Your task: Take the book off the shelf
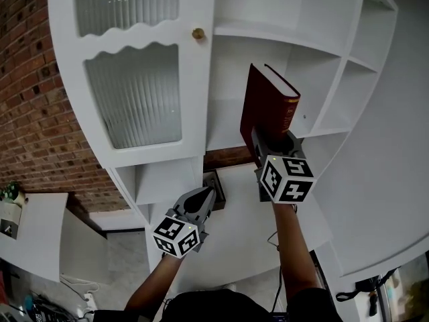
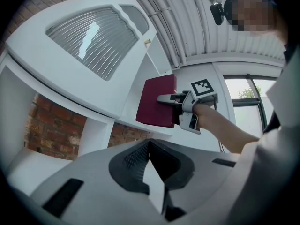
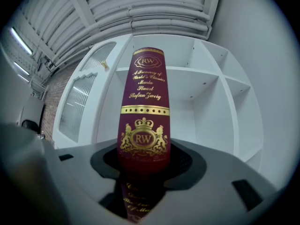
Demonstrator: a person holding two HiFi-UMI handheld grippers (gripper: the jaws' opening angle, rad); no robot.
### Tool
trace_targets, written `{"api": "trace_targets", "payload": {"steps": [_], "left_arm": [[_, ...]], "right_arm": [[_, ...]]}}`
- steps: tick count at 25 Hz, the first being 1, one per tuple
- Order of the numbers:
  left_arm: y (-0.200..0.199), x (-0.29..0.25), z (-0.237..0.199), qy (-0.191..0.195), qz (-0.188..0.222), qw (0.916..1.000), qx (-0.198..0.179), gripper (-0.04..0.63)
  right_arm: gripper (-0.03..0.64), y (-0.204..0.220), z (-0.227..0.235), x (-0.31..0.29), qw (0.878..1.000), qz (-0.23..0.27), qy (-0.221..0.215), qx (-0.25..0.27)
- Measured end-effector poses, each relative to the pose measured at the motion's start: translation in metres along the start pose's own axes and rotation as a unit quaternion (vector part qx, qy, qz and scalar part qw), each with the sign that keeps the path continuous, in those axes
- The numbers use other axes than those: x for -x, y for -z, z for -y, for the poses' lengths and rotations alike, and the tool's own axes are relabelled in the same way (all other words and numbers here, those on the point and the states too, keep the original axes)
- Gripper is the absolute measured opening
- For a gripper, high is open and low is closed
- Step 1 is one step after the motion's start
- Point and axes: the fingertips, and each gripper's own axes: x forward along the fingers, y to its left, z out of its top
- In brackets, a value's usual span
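Right gripper (image 3: 143, 162) pinches book (image 3: 143, 102) low on its spine. Stiff hardback, likely heavy and top-loaded; glossy cover may slip. Left gripper (image 1: 201, 203), at 8 o'clock of it, pressed together, empty.

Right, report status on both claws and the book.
Right claw shut on red book, upright at shelf front. Left claw shut, empty. Nothing in the way.

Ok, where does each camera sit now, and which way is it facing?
Head view: on the head, facing the white shelf unit; both forearms, left gripper, right gripper shut on the red book.
Left gripper view: on the left gripper, along its closed, empty fingers, sideways at the book and the right forearm.
Right gripper view: on the right gripper, along its fingers, up the book's spine to the shelf unit.
Shared: all three show the book and shelf unit.
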Motion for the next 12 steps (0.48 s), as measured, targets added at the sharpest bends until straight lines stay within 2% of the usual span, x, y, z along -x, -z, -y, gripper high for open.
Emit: {"api": "trace_targets", "payload": {"steps": [12], "left_arm": [[-0.005,0.015,0.007,0.035,0.0,0.9994,0.005,0.008]], "right_arm": [[0.236,0.003,-0.009,0.043,0.999,0.004,0.035,0.001]]}}
